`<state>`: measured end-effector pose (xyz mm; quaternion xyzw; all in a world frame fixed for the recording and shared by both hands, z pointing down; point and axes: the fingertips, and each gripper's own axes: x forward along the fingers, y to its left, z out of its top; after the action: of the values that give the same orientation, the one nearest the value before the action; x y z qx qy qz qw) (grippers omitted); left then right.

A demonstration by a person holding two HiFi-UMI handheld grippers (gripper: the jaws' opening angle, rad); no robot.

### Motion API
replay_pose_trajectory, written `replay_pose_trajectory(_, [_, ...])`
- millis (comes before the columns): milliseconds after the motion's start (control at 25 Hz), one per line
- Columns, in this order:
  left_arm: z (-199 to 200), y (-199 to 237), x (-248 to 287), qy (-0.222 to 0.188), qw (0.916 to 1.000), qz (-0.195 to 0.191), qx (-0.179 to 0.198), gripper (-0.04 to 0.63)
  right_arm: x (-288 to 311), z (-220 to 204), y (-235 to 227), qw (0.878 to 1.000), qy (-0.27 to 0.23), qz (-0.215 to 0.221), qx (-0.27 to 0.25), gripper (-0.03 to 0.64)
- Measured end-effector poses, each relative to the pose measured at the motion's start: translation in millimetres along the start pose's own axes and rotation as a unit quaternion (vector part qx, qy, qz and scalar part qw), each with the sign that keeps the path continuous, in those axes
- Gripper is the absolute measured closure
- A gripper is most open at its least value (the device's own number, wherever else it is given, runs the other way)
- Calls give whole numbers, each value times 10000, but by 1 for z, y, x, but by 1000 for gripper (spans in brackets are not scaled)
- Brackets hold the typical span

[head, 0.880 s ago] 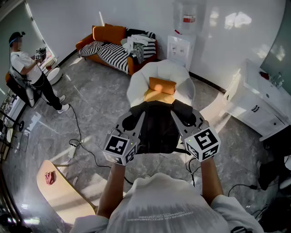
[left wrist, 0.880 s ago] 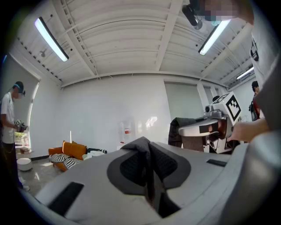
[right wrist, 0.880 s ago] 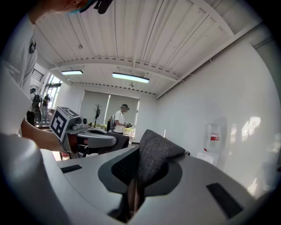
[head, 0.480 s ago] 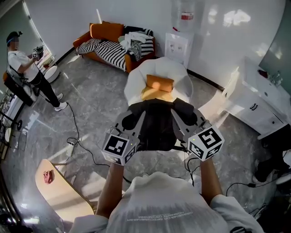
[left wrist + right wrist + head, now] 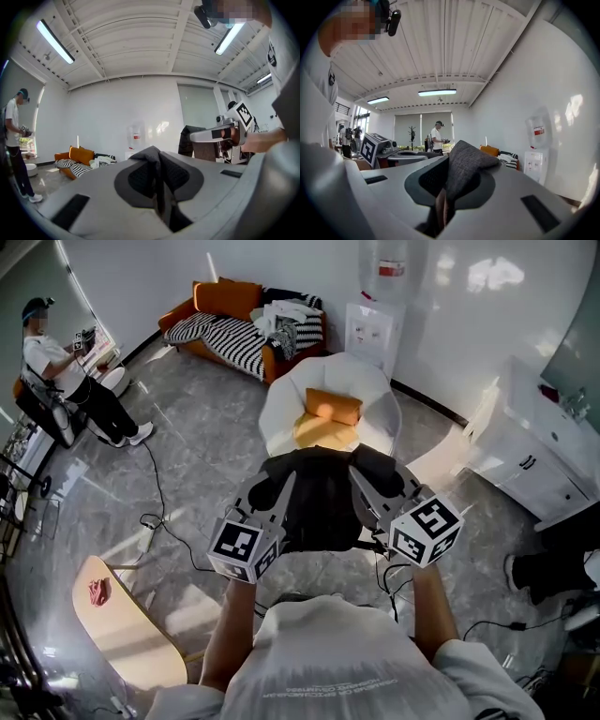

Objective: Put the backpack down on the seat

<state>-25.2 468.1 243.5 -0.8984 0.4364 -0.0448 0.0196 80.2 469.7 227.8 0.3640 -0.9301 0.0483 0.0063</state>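
We hold the soft, floppy backpack [image 5: 323,507] up close to the white seat [image 5: 281,423], left gripper [image 5: 270,491] and right gripper [image 5: 382,488] each clamped on a fold of its top fabric (a sound hold), and expect it to sag and swing

No readable text. Red label on water bottle [image 5: 391,268], upper centre of frame: print too small. Upside-down print line on shirt [image 5: 330,692], bottom centre: blurred, illegible.

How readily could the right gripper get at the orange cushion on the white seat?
Probably not yet: the right gripper is shut on the backpack, so its jaws are full, though the orange cushion lies unobstructed ahead.
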Motion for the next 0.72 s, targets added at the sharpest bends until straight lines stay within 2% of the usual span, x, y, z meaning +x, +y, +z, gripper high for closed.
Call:
replay_pose_trajectory(160, [-6,-14,2,32,9999,71,-64,549,-10,-4,-7,9998,93,118,161,586])
replay_pose_trajectory(320, [-10,-23,10,95,9999,11,-124,548,-14,-6,-17,9998,165,-18,100,586])
replay_pose_trajectory(720, [-17,-7,49,114,9997,-78,-185,549,-1,-11,-47,9995,317,-6,-38,586])
